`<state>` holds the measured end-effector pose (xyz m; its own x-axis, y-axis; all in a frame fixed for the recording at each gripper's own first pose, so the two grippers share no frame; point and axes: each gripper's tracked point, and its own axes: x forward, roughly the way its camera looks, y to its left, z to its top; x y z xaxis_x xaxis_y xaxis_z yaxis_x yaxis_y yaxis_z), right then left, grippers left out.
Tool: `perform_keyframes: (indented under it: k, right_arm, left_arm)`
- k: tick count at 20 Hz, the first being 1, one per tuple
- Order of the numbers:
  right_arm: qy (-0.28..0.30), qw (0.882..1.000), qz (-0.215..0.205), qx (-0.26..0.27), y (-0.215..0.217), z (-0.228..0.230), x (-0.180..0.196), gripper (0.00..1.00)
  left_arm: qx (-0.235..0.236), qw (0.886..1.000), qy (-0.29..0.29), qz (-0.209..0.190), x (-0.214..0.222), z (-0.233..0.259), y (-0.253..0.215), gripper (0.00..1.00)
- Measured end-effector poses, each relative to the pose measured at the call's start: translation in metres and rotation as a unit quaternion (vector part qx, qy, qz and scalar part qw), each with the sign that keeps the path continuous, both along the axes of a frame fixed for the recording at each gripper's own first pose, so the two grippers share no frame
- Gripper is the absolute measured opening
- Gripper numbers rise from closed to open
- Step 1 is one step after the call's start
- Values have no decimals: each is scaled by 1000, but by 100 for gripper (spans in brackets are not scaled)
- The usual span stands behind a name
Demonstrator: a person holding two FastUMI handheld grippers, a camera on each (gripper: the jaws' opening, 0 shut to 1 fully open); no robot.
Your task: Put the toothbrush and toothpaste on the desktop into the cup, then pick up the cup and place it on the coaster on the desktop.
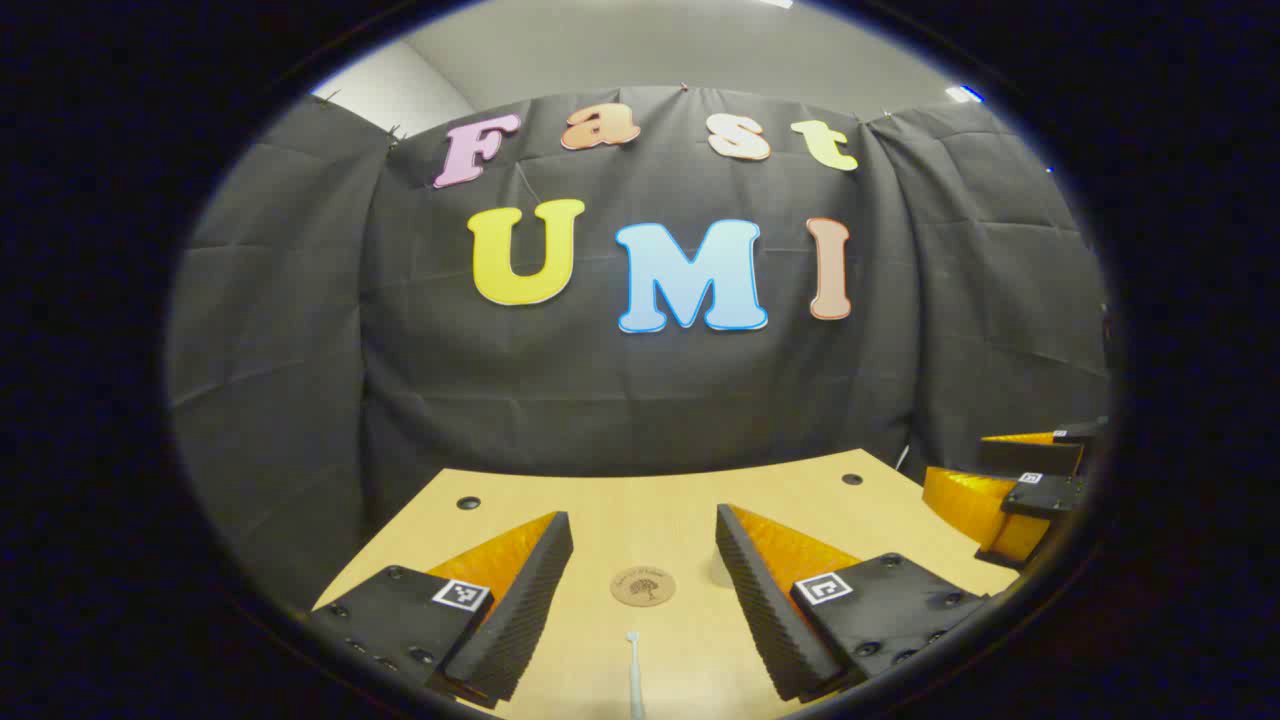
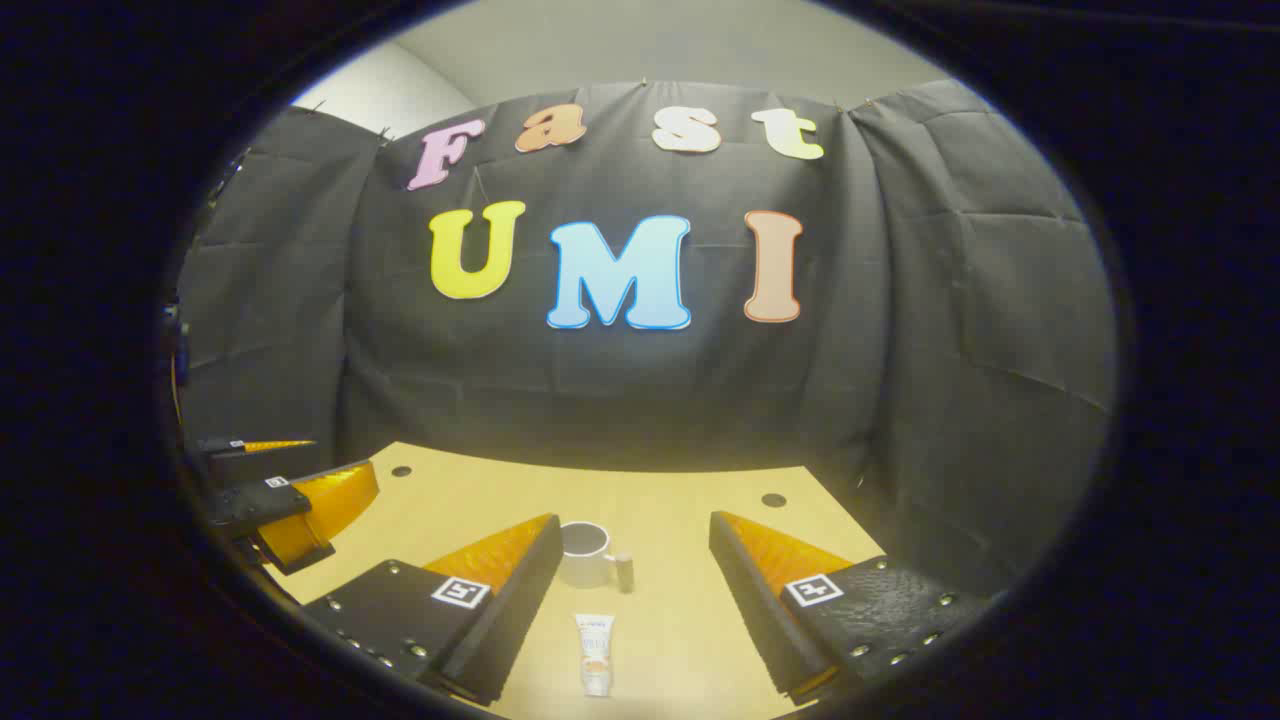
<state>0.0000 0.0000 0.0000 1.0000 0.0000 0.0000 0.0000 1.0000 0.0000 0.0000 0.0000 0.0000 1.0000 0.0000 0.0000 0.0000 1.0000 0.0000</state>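
- Both views are moderately bright, lit from overhead; a ceiling light (image 1: 962, 94) glares at the upper right of the left gripper view.
- The surface (image 2: 680, 520) glows warm and even, with a soft shadow along its far edge.
- Fisheye bending curves the edges; focus stays fairly sharp, softening toward the rim.

Wooden desktop (image 2: 690, 520) — bearing coaster (image 1: 642, 586), toothbrush (image 1: 634, 672), cup (image 2: 584, 554), toothpaste (image 2: 595, 640).

White toothbrush (image 1: 633, 672) lying flat on the wooden desktop (image 1: 640, 510), round cork coaster (image 1: 642, 586) just beyond it, white cup (image 2: 583, 553) upright, toothpaste tube (image 2: 595, 640) flat nearby
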Motion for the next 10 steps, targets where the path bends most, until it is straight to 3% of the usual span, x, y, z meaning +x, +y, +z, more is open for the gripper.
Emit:
perform_keyframes:
  k: [10]
  right_arm:
    - [12, 1000, 24, 3, 8, -2, 9, 92]
  left_arm:
    - [-8, 1000, 12, -11, 2, -3, -5, 95]
